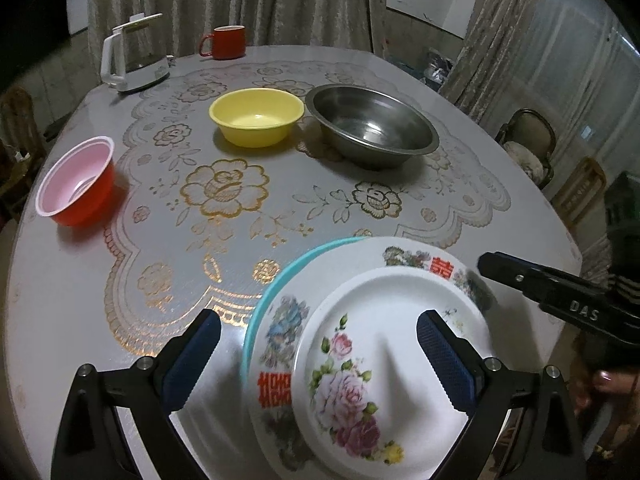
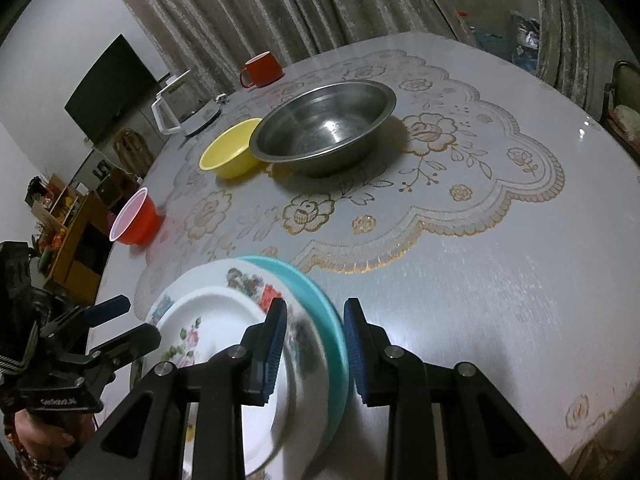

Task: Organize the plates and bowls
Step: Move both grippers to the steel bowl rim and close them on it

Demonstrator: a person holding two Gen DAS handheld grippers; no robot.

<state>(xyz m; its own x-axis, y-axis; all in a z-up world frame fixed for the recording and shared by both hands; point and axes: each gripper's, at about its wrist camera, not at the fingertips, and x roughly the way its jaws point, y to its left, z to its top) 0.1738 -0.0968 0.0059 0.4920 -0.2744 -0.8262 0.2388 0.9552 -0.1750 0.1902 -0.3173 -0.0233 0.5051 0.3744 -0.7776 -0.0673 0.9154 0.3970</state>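
A stack of three plates sits at the table's near edge: a small white plate with pink flowers on a larger white plate with red characters on a teal plate. My left gripper is open just above the stack, its fingers astride the top plate. My right gripper has its pads on either side of the stack's rim, closed on the teal plate and the plate above it. In the left wrist view it enters from the right. A yellow bowl, a steel bowl and a red bowl stand apart farther back.
A white kettle and a red mug stand at the far side of the round table, which has a lace cloth. Chairs stand at the right, curtains behind.
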